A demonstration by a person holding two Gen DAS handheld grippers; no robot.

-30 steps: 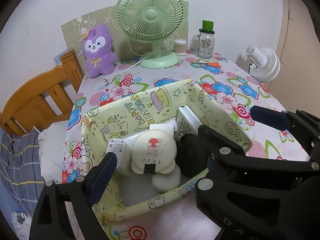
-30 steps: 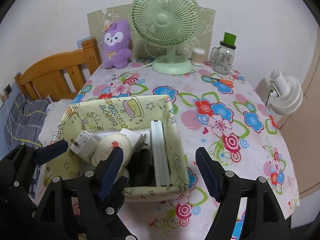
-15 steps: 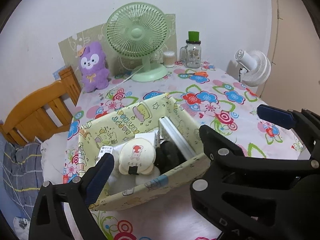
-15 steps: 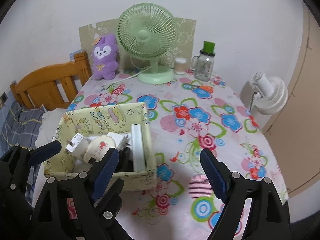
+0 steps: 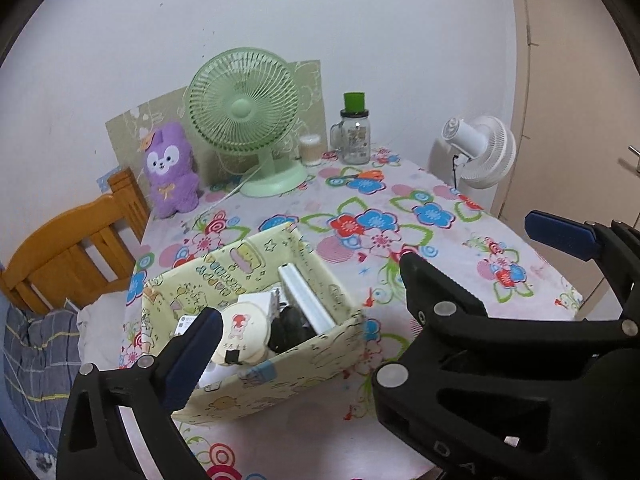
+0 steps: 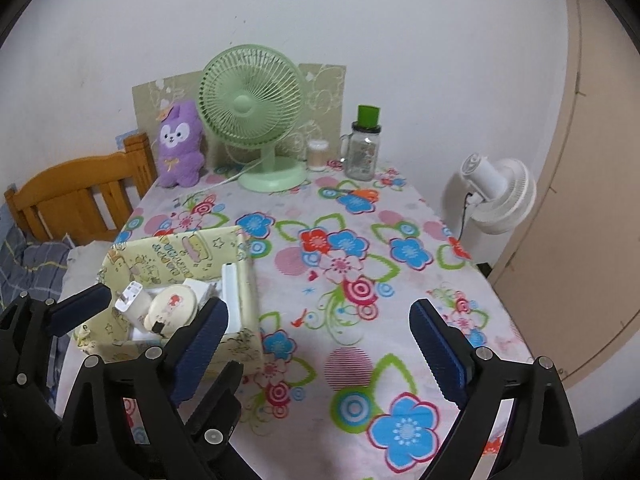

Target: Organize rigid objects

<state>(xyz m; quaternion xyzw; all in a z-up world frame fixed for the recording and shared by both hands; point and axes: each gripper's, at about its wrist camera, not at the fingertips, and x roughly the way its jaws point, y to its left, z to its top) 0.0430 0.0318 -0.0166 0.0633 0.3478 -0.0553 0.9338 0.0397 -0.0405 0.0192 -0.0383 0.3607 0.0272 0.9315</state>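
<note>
Both grippers' fingers are opening, nothing between them: left gripper (image 5: 376, 308) over the filled yellow box (image 5: 280, 364), right gripper (image 6: 320, 340) over bare flowered worktop (image 6: 352, 264) right of it.

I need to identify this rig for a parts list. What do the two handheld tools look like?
Both match: the left tool and right tool have matte black plastic frames with triangular cut-outs and silver round rivets. Each finger carries a long dark-blue ribbed pad. Pale embossed letters mark one frame in the left view. No cables, hands or sleeves show.

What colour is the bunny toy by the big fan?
Purple, with a white face; the plush bunny shows best in the right wrist view.
</note>
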